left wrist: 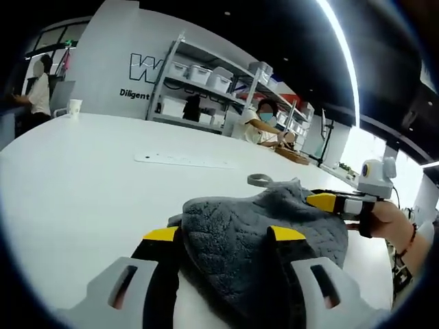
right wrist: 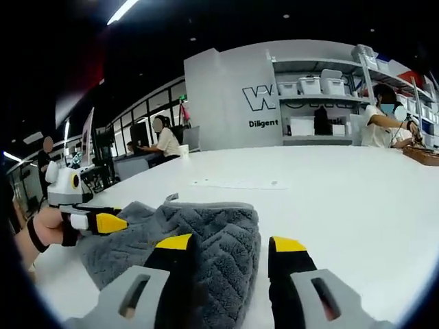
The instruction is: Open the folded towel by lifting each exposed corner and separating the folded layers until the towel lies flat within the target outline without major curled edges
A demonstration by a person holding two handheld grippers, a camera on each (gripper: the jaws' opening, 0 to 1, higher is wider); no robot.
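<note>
A folded grey towel [left wrist: 264, 243] lies on a white table [left wrist: 75, 185], bunched between two hand-held grippers. In the left gripper view, the left gripper [left wrist: 225, 234] stands wide open, the cloth's near edge between its yellow-tipped jaws. The right gripper [right wrist: 232, 242] is likewise spread wide, the towel's corner lying between its jaws. Whether either jaw presses the fabric cannot be told.

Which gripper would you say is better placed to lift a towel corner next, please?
Probably the left gripper: its open jaws straddle the grey towel. The right gripper has towel only at one jaw.
</note>
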